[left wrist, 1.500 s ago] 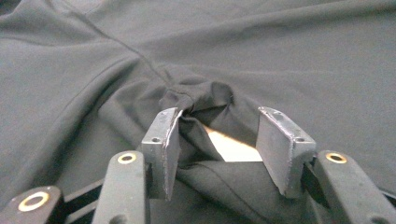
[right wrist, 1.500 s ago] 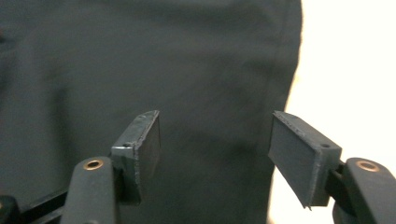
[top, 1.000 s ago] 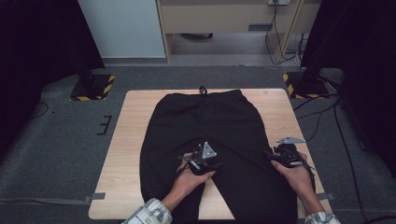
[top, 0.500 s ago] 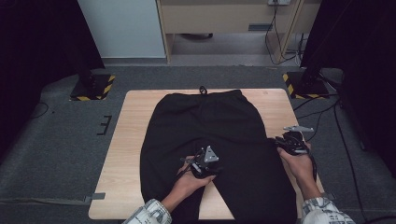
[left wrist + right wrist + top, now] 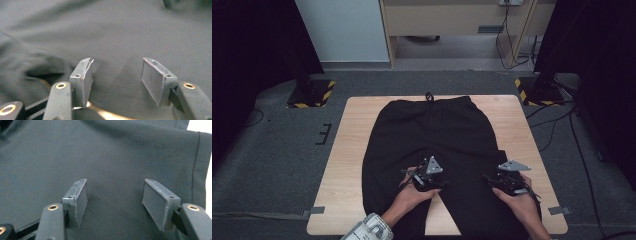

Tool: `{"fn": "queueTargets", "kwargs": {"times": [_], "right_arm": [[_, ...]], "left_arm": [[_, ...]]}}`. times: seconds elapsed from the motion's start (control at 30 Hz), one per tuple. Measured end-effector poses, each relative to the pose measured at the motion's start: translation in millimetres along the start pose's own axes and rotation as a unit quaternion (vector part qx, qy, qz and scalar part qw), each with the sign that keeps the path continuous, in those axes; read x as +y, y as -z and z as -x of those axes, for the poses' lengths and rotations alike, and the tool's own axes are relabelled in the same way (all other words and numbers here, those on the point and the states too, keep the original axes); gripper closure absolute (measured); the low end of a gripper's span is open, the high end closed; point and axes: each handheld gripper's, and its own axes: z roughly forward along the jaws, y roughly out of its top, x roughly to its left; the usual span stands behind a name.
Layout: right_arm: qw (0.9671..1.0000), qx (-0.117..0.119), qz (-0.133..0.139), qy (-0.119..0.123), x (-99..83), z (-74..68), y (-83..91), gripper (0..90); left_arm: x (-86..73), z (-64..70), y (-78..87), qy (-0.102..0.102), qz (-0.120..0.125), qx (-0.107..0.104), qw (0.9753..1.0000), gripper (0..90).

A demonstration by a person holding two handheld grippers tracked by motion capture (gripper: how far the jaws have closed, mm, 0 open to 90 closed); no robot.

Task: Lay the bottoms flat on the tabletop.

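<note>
A pair of black trousers [image 5: 437, 145] lies flat on the wooden table [image 5: 349, 150], waistband and drawstring [image 5: 429, 96] at the far side, legs running toward me. My left gripper [image 5: 424, 181] hovers over the crotch where the legs split; in the left gripper view it [image 5: 116, 75] stands open just above the dark cloth [image 5: 125, 37], nothing between the pads. My right gripper [image 5: 507, 182] is over the right leg near its outer edge; in the right gripper view it [image 5: 115, 195] is open above the fabric [image 5: 100, 152], a side seam [image 5: 196, 157] at the right.
Bare table wood shows left of the trousers and in the gap between the legs [image 5: 439, 220]. Two stand bases with yellow-black tape [image 5: 309, 95] [image 5: 537, 90] sit on the grey carpet beyond the far corners. Cables [image 5: 557, 125] trail off to the right.
My right gripper has drawn back toward me over the right leg after reaching further out. The left gripper has shifted slightly and tilted, staying over the crotch.
</note>
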Motion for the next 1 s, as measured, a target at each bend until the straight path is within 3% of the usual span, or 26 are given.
{"fn": "queueTargets", "kwargs": {"times": [0.1,0.27,0.4,0.53,0.6,0.63,0.7,0.8,0.87,1.0], "right_arm": [[1.0000,-0.006,0.000,0.002,-3.5,-6.5,3.9,37.7],[1.0000,0.001,-0.003,0.006,-14.6,-28.0,16.7,37.8],[0.9994,0.021,-0.024,0.016,-11.3,-36.7,21.0,33.2],[0.9995,0.019,-0.008,0.025,3.7,-31.0,13.0,29.7],[0.9994,0.019,-0.009,0.028,6.3,-28.7,9.1,29.3],[0.9995,0.018,-0.010,0.025,7.8,-27.2,5.7,29.1],[0.9996,0.022,-0.014,0.015,10.9,-22.3,-5.2,31.7],[0.9993,0.023,-0.021,0.022,16.0,-21.3,-10.4,45.3],[0.9992,0.021,-0.007,0.032,26.9,-25.6,-8.9,53.5],[0.9951,0.078,0.013,0.060,61.6,-55.5,-17.6,56.5]], "left_arm": [[3.1,-10.0,14.4,0.018,0.028,0.016,0.9993,40.2],[3.1,-31.2,41.7,0.037,0.051,0.047,0.9969,39.0],[-12.9,-46.4,64.8,0.029,0.043,0.090,0.9946,36.5],[-40.0,-64.0,86.2,0.036,0.021,0.136,0.9898,34.6],[-44.3,-67.4,89.3,0.039,0.019,0.141,0.9890,33.9],[-53.1,-74.7,97.3,0.042,0.015,0.158,0.9864,33.9],[-62.5,-83.2,108.6,0.047,0.012,0.173,0.9838,33.3],[-76.7,-95.2,122.2,0.065,0.006,0.195,0.9786,32.7],[-86.4,-101.6,129.4,0.079,-0.002,0.205,0.9755,32.5],[-97.5,-108.8,136.8,0.097,-0.006,0.217,0.9712,31.3]]}}
